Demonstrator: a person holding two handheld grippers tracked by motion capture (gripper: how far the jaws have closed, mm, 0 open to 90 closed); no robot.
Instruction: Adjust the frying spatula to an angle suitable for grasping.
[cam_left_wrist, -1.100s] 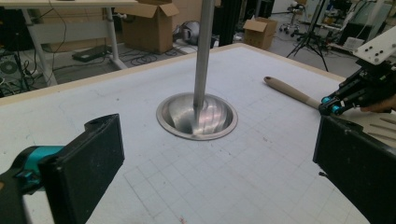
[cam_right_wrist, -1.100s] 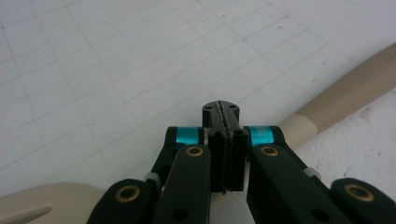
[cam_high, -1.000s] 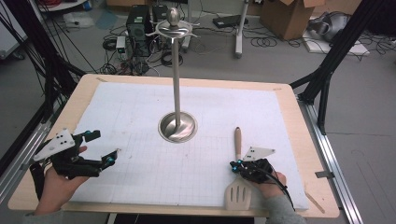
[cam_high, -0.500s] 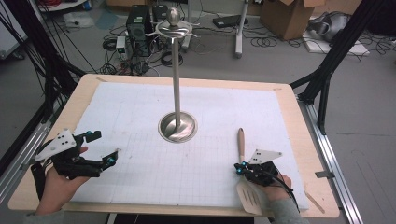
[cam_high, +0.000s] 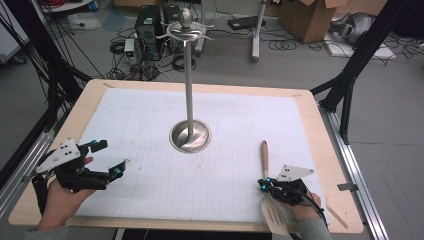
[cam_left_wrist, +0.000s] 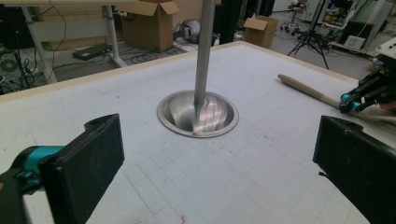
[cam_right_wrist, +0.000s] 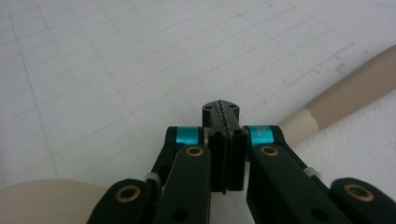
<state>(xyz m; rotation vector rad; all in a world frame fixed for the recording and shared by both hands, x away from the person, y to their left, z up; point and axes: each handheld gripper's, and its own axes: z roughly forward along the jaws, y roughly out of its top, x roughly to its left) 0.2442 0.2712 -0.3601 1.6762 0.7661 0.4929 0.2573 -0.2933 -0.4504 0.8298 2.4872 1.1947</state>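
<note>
A wooden spatula (cam_high: 264, 160) lies on the white grid mat at the front right, its handle pointing away and its slotted blade near the table edge. My right gripper (cam_high: 262, 184) sits directly over its neck. In the right gripper view the jaws (cam_right_wrist: 221, 106) are pressed flat together with nothing showing between them, and the spatula handle (cam_right_wrist: 345, 93) passes underneath. My left gripper (cam_high: 111, 159) rests at the front left, wide open and empty (cam_left_wrist: 219, 140). A metal stand (cam_high: 190, 136) with a tall pole rises at mid-table (cam_left_wrist: 198, 114).
The wooden table edge (cam_high: 345, 220) runs close to the right hand. A small wooden stick (cam_high: 336, 216) lies on the bare rim at the front right. Cables, a computer tower and cardboard boxes (cam_high: 306, 20) are on the floor beyond the table.
My right hand has slid toward the front right, and the spatula has shifted with it, its blade now reaching the table's front edge. The left hand stayed in place.
</note>
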